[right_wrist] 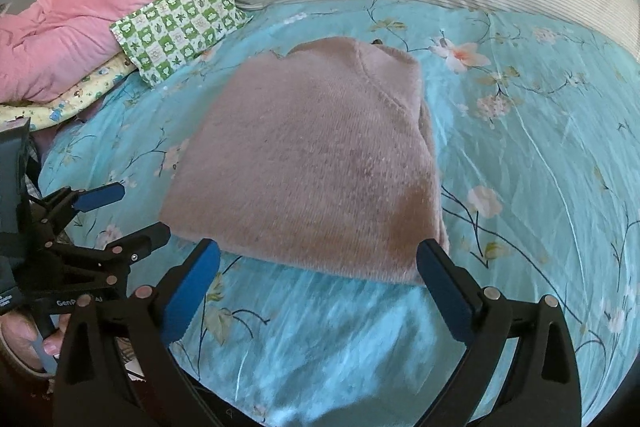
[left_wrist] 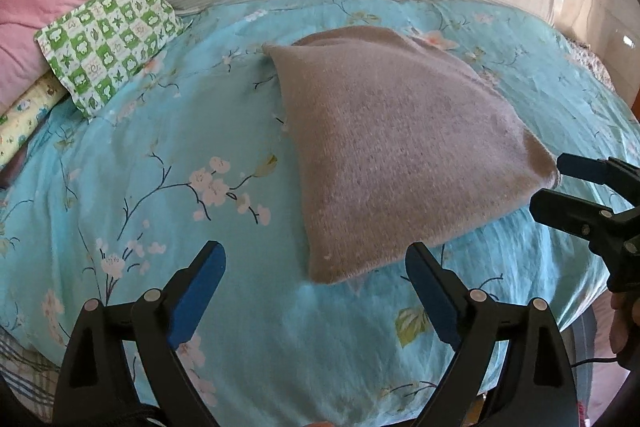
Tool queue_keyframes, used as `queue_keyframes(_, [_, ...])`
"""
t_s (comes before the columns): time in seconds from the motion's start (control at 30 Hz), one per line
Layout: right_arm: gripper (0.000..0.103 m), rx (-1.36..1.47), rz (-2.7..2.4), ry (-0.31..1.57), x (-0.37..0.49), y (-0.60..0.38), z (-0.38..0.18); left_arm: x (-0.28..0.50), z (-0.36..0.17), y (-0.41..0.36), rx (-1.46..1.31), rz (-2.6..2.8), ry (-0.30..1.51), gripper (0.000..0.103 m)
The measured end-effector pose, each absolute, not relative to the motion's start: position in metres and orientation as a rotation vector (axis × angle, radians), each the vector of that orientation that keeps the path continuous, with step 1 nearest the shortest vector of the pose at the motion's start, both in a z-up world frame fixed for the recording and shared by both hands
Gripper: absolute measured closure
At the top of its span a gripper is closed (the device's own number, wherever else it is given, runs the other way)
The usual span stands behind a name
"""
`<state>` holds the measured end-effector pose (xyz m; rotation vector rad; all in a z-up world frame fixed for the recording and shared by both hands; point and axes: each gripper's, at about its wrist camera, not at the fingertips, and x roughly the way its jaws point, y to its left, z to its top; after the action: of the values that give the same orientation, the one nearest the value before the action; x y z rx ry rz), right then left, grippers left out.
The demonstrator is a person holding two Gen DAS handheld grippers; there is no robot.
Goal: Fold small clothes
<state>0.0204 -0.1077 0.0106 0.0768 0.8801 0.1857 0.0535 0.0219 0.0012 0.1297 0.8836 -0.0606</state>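
Item: pink knitted garment point(right_wrist: 312, 163), folded, flat on my blue floral bedspread point(right_wrist: 520, 155), just ahead of both tools. My left gripper point(left_wrist: 316, 259): spread wide, holding nothing. My right gripper point(right_wrist: 318, 259): likewise released, at the garment's near edge.

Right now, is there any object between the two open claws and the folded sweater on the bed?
Nothing visible: only bare floral bedsheet separates the right claw and left claw from the sweater.
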Motion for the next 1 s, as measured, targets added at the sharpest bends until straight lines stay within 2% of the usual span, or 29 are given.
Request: queue_keyframes(1.0, [0.003, 0.063, 0.185, 0.891, 0.045, -0.108, 0.011, 0.082, 0.004, 0.032, 0.115, -0.050, 0.887, 0.009])
